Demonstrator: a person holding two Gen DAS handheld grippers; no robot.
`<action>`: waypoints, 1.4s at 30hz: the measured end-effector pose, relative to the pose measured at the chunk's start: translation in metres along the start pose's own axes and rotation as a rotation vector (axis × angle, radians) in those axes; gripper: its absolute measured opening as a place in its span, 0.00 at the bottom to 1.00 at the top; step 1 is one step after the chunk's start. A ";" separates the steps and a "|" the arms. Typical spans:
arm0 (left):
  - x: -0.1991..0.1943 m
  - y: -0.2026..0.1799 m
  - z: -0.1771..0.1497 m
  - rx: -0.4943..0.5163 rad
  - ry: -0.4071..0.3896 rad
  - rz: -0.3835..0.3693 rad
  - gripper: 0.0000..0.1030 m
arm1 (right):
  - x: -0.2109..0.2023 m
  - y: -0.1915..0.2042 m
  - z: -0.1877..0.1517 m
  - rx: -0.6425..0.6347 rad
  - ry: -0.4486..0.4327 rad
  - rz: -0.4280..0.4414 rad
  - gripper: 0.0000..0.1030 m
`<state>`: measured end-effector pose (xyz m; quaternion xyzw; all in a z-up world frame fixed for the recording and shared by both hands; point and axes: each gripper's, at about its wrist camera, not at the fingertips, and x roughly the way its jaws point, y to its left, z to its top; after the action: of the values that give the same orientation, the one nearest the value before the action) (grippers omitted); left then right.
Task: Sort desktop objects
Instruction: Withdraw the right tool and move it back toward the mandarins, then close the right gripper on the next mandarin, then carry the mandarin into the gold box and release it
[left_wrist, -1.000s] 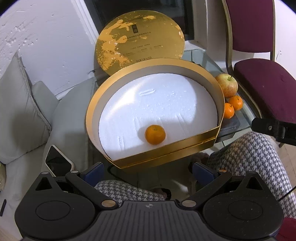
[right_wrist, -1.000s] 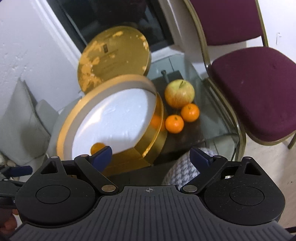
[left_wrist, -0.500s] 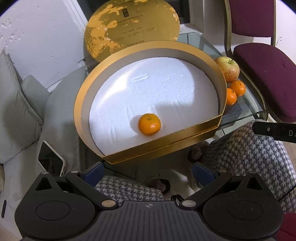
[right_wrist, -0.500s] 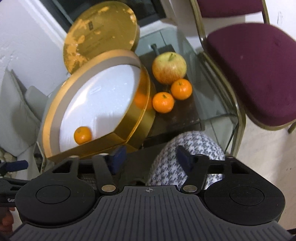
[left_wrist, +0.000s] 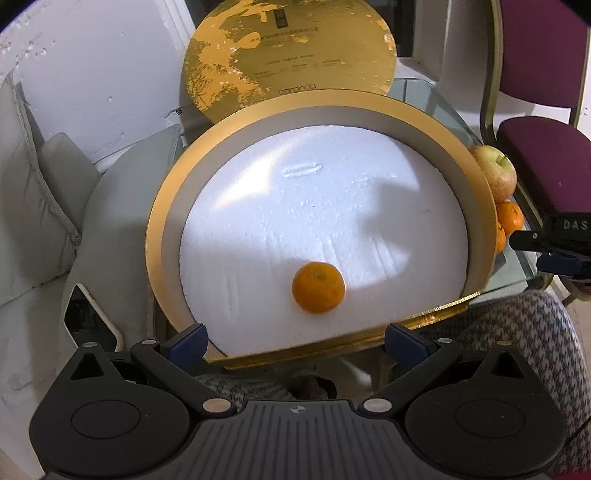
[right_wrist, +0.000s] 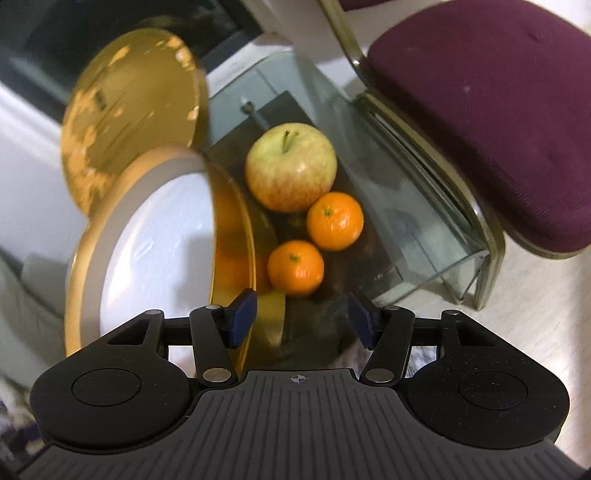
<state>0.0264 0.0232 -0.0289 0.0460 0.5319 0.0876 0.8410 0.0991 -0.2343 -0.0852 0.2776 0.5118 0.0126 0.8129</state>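
Two grippers are in the room, and both have nothing between the fingers. Far on the left side a grey cushion (left_wrist: 26, 206) leans at the white wall, and a phone (left_wrist: 90, 321) lies face up on the light seat beside it. The left gripper (left_wrist: 295, 341) hangs above the near edge of the round gold box (left_wrist: 159, 236), with its blue fingers (left_wrist: 186, 341) spread wide apart and holding nothing. Inside the box is a white foam sheet (left_wrist: 314, 206), and one small orange (left_wrist: 318, 287) sits on it, close to the near rim and apart from the left gripper. Behind the box its gold lid (left_wrist: 288, 51) stands upright against the wall. A leg in checked trousers (left_wrist: 517, 332) shows under the box at the right.

More to the right, outside the box, an apple (right_wrist: 291, 170) and two oranges (right_wrist: 335, 220) (right_wrist: 295, 267) lie on a dark tray (right_wrist: 280, 110) on the glass table (right_wrist: 424, 229). The three fruits touch each other, just beside the gold wall of the box. The right gripper (right_wrist: 301, 323) is above them, near the closer orange, and its jaws are open partly, less wide than the left ones, gripping nothing. This view is a little blurred. At the far right stands a chair (right_wrist: 498, 110) with a dark purple seat, close to the table edge.
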 end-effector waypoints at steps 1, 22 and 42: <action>0.002 0.001 0.001 -0.004 0.003 -0.002 0.99 | 0.005 -0.003 0.003 0.032 0.002 0.005 0.59; 0.020 0.018 -0.002 -0.054 0.056 -0.020 0.99 | 0.056 -0.008 0.016 0.266 0.032 0.018 0.43; -0.021 0.065 -0.031 -0.192 -0.059 -0.022 0.99 | -0.053 0.057 -0.006 -0.061 -0.087 0.073 0.43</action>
<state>-0.0165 0.0820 -0.0125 -0.0380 0.4965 0.1274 0.8578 0.0836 -0.1997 -0.0175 0.2714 0.4648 0.0458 0.8415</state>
